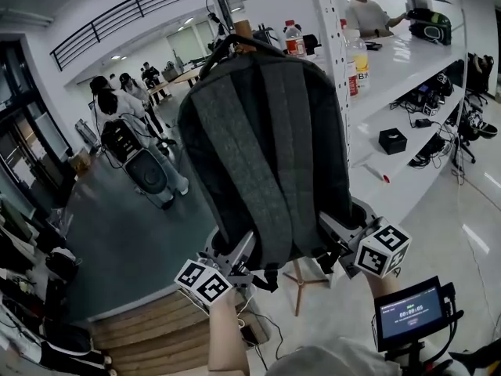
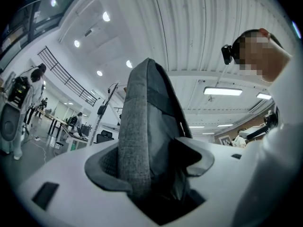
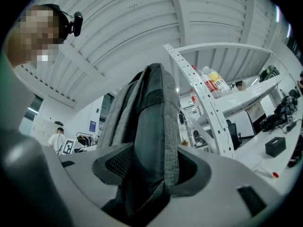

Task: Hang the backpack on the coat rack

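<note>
Backpack (image 1: 266, 147): dark grey fabric, held upright in the air at chest height, back panel and both shoulder straps facing us, its top grab loop uppermost.

Left gripper (image 1: 235, 261): clenched on the bag's lower left corner; its own view showed grey fabric pinched between the jaws.

Right gripper (image 1: 340, 245): likewise clamped on the lower right corner, with a fold of fabric and a strap end between the jaws.

Coat rack (image 1: 300, 279): we saw only wooden legs below the bag and a wooden tip above it, since the bag hid the pole. We could not tell whether the loop was over a hook yet.

Handling, our judgement:
- Soft shell, and it kept its shape, so probably lightly filled and not heavy.
- Gripped from below, the top could flop sideways.
- The woven cloth looked grippy rather than slick.
- The loop is what must catch the hook, so a grip nearer the top would steer it better.

Surroundings: white shelving (image 1: 407, 61) carrying bottles (image 1: 294, 39) stood just to the right, and people were working well behind.
</note>
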A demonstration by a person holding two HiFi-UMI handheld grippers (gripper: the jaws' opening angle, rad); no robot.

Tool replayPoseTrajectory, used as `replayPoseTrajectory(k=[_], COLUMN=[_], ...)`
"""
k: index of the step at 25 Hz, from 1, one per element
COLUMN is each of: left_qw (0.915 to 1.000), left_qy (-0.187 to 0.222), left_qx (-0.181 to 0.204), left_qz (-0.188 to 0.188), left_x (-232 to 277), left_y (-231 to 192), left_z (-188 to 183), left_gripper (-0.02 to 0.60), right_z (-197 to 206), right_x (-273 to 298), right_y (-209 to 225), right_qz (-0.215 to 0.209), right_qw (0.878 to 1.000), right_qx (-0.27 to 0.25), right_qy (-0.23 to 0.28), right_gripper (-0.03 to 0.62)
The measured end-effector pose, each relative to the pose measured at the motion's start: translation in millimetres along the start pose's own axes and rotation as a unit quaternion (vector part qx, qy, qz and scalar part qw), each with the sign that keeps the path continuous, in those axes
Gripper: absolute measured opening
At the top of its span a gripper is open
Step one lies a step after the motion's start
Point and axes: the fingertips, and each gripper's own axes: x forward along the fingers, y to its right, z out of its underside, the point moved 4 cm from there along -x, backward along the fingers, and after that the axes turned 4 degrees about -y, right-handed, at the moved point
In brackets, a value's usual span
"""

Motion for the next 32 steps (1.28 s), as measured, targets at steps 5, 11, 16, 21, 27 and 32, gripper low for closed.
replayPoseTrajectory(k=[5, 11, 16, 21, 27, 32], left_qw=[0.9997, 0.9980, 0.9988, 0.9989, 0.9995, 0.9992], left_qy=[-0.012, -0.039, -0.031, -0.002, 0.013, 0.017], left_qx=[-0.021, -0.048, -0.016, 0.011, 0.002, 0.002], left_qz=[0.000, -0.013, -0.034, -0.046, -0.028, -0.036], left_x=[5.0, 16.0, 22.1, 22.4, 17.6, 1.7], left_y=[-7.8, -31.1, -36.5, -39.2, -35.3, -23.4], left_z=[1.2, 23.8, 41.0, 45.5, 45.4, 35.9], left_gripper=[0.311, 0.311, 0.311, 0.311, 0.313, 0.313], right_z=[-1.0, 23.1, 43.3, 49.3, 38.1, 4.2], right_x=[5.1, 18.2, 23.3, 26.0, 15.2, -19.5], right_y=[2.8, 20.0, 35.5, 46.3, 49.2, 36.7], right_qz=[0.007, 0.024, 0.052, 0.043, 0.031, 0.016], right_qw=[1.000, 0.998, 0.998, 0.999, 0.999, 0.991], right_qx=[0.010, 0.030, -0.008, -0.017, -0.024, 0.007], right_qy=[-0.019, -0.049, -0.042, -0.023, 0.021, 0.135], right_gripper=[0.245, 0.245, 0.245, 0.249, 0.259, 0.259])
